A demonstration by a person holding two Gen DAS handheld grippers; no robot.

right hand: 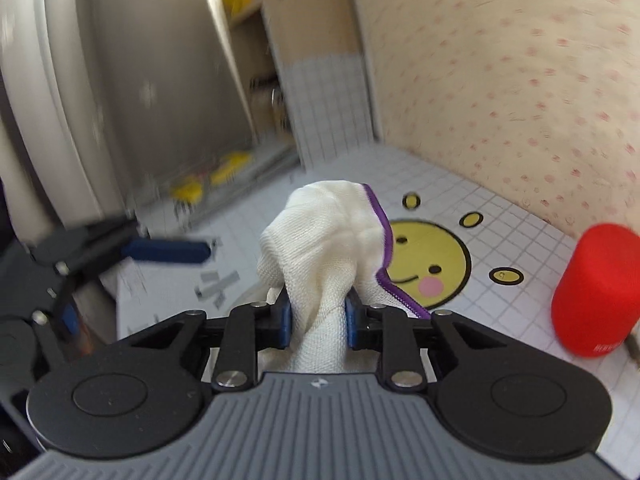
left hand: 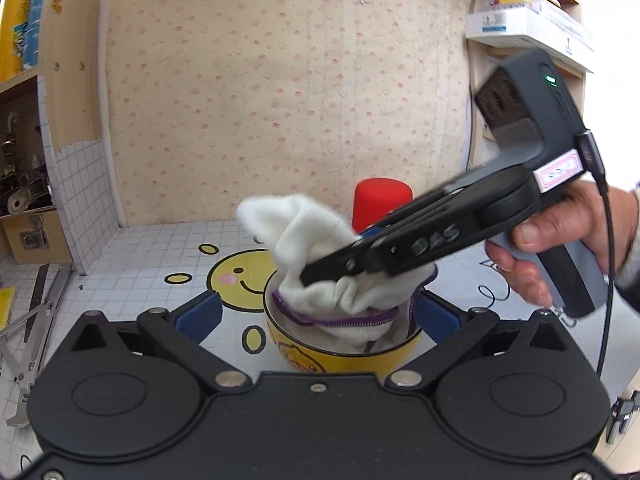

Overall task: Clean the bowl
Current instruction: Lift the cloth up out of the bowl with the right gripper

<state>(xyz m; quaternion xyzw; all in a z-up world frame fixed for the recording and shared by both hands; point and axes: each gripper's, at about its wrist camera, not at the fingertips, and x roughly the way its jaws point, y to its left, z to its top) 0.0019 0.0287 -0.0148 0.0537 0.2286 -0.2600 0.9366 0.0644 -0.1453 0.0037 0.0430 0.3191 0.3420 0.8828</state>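
Our right gripper (right hand: 316,316) is clamped on a bunched white cloth (left hand: 320,240), whose lower folds sit inside the yellow bowl (left hand: 344,354). The bowl stands between our left gripper's (left hand: 320,316) blue pads (left hand: 200,314), spread wide at either side; whether they touch it we cannot tell. We'd judge the wipe works best by steadying the bowl and pressing the cloth round its inner wall, clear of the red cylinder (left hand: 382,204) beyond the fingertips

A lived-in home corner, half storeroom: floral wallpaper (left hand: 288,92) behind a white grid-patterned surface (left hand: 152,256) printed with a smiley face (left hand: 240,280), wooden shelves (left hand: 532,40) stacked with boxes, and a cardboard box (left hand: 36,236) on the left.
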